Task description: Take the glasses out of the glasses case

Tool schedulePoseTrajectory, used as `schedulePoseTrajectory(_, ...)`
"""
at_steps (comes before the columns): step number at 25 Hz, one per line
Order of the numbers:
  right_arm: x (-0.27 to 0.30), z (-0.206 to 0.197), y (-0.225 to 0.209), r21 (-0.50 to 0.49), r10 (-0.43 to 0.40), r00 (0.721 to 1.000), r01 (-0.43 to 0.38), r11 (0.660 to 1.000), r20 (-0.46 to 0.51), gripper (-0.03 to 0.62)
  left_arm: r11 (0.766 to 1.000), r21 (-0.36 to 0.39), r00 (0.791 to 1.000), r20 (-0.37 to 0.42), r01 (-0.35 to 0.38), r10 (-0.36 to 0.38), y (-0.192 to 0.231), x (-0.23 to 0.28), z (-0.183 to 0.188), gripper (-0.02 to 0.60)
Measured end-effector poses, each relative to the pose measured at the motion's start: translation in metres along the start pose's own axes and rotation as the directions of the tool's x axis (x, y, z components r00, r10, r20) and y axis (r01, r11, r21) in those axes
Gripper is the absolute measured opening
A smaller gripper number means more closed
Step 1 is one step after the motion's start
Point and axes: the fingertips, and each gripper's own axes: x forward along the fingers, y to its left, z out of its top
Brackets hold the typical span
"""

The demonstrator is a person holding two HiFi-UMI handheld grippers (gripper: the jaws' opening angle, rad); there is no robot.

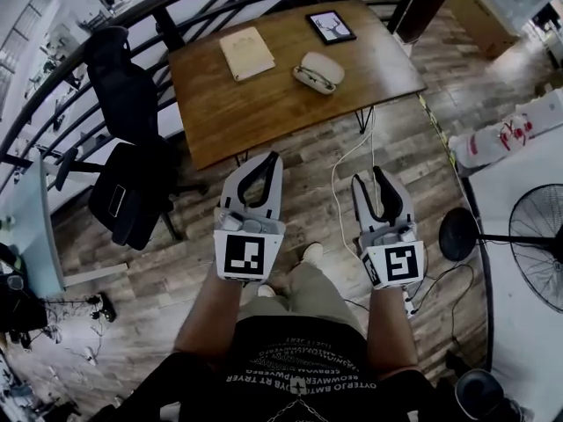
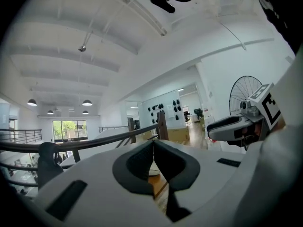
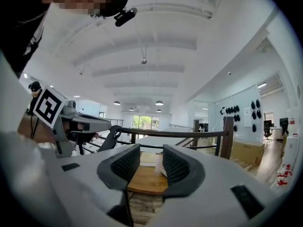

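The glasses case [image 1: 318,70] lies open on the right half of the table [image 1: 264,112], contents too small to resolve, seen whole in the head view only, well ahead of both grippers: left gripper [image 1: 269,158] jaws closed and empty, right gripper [image 1: 369,177] jaws apart and empty.

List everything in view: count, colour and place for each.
glasses case: one, white, on the table, right of centre
pad: one, beige, on the table, left of the case
tablet: one, black-framed, at the table's far edge
table: one, brown wood, ahead of the person
office chair: one, black, left of the table
railing: one, dark, beyond the table
fan: one, black, at right
left gripper: one, white, jaws together, empty
right gripper: one, white, jaws apart, empty
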Motion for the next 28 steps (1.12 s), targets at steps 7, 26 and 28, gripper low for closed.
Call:
schedulePoseTrajectory(7, 0.023, 0.000, -0.033, -0.008, 0.046, 0.999, -0.046, 0.999, 0.010, 0.140, 0.999, -0.007, 0.999, -0.008, -0.034, 0.034, -0.004, 0.036, 0.006, 0.029)
schedulePoseTrajectory(26, 0.044, 0.012, -0.059, -0.014, 0.132, 0.991, -0.132, 0.991, 0.032, 0.139, 0.992, -0.052, 0.993, -0.032, -0.118, 0.116, 0.005, 0.057, 0.014, 0.029)
schedulePoseTrajectory(28, 0.047, 0.009, -0.057, -0.013, 0.136, 0.990, -0.136, 0.991, 0.024, 0.139, 0.992, -0.058, 0.993, -0.031, -0.114, 0.113, 0.007, 0.061, 0.014, 0.029)
